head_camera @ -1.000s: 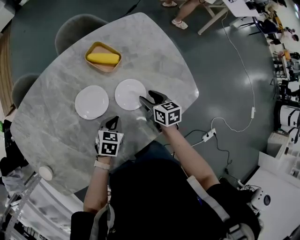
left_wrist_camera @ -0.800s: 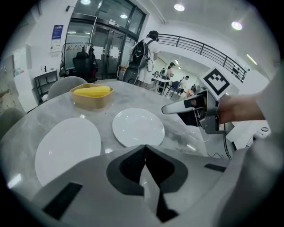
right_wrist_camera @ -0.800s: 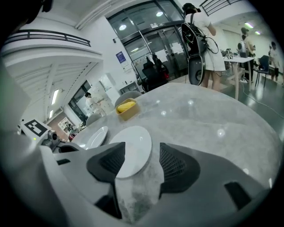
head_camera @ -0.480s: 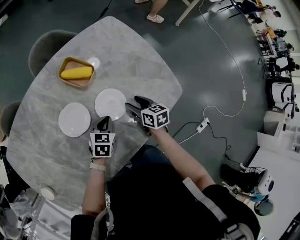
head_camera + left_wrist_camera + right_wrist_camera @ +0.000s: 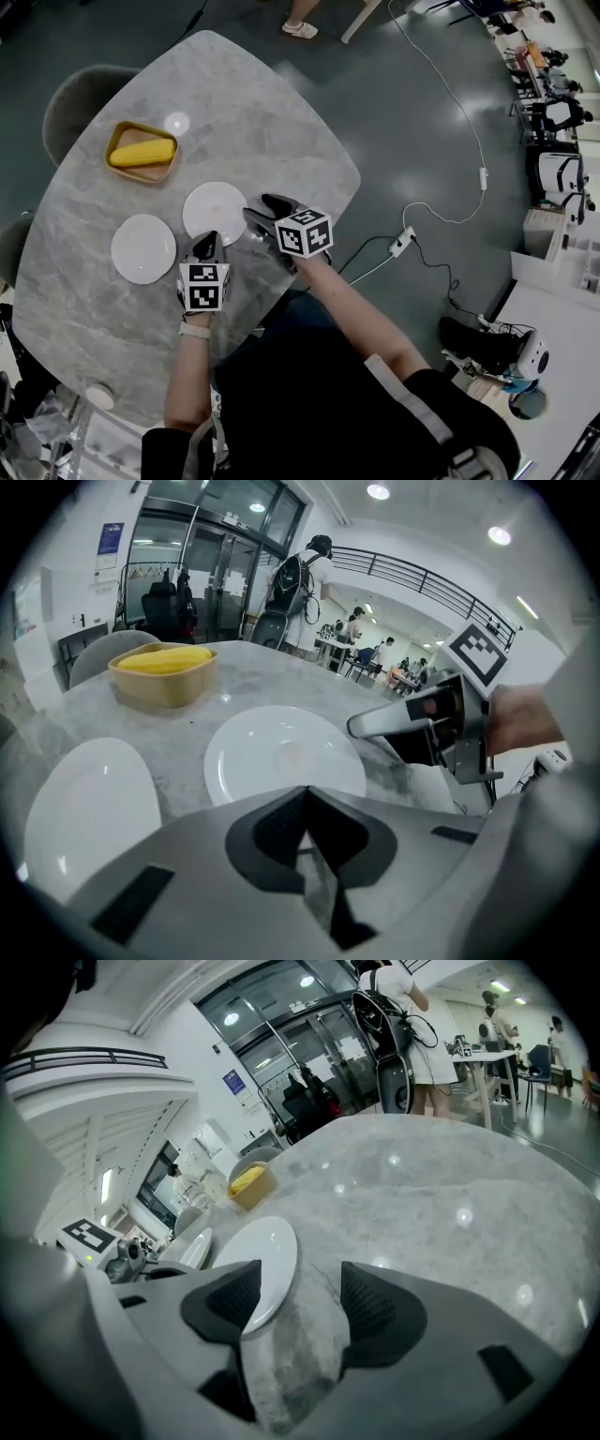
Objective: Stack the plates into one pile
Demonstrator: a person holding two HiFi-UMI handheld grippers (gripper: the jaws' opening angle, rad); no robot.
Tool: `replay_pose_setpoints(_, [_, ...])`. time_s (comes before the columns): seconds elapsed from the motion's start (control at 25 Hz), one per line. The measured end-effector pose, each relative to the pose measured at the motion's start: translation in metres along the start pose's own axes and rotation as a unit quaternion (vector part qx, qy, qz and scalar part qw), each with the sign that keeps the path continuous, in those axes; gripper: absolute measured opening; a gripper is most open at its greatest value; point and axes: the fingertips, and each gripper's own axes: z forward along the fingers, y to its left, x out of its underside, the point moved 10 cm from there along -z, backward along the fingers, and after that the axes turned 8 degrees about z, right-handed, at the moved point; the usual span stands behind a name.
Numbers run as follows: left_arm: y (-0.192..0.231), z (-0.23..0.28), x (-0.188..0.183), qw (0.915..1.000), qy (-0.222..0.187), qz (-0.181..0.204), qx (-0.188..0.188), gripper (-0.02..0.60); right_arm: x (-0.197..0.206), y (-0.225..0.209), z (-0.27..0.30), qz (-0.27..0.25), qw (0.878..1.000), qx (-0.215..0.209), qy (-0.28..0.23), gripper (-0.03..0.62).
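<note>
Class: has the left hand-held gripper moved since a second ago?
Yes. The left hand-held gripper has moved forward, closer to the near rim of the right-hand white plate.

We look steeply down from overhead on the worktop point(image 5: 281, 103), while cameras riding our left tongs point(image 5: 210, 242) and right tongs point(image 5: 256, 207) skim it low and close, all three views sharing the nearer white plate point(image 5: 281, 761).

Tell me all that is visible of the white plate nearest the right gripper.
The plate is round, white, glossy like ceramic, and empty. It lies flat on the grey marbled table, apart from the other plate. The right gripper has just been opening its jaws at the plate's edge, mostly bare table between them; whether one touches the rim is unclear.
</note>
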Motion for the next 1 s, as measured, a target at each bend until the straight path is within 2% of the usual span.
replay_pose_setpoints(0.32, [0.000,0.005,-0.001,0.9998,-0.001,0.021,0.001,0.009,0.000,-0.004,-0.002,0.031,0.999,-0.006,-0.009,0.255])
replay_pose_setpoints(1.0, [0.002,0.003,0.005,0.9997,-0.012,0.014,0.014,0.009,0.006,0.009,0.013,0.088,0.993,-0.073,-0.004,0.255])
